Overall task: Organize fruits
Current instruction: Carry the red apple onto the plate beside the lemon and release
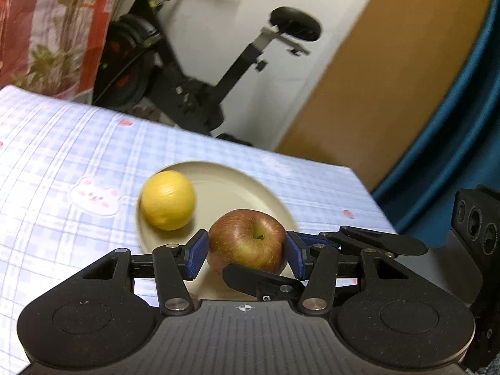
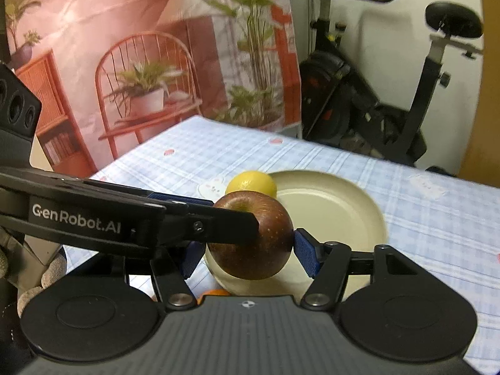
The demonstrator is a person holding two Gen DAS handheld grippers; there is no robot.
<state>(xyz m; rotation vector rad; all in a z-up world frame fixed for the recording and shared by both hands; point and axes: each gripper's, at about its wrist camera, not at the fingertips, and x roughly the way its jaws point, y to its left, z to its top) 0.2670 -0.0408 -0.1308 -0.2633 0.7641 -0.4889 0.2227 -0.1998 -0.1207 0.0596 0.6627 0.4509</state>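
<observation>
Both claws meet at the apple (image 1: 247,242): left claw (image 1: 247,251) presses its blue pads against the fruit's sides, while right claw (image 2: 248,250) brackets it, contact unclear. Beneath, a cream plate (image 1: 237,187) on the checked tabletop (image 1: 62,156) holds a lemon (image 1: 167,199).

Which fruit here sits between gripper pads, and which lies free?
The red apple sits between both hand-held grippers' blue pads. The yellow lemon lies free on the plate.
</observation>
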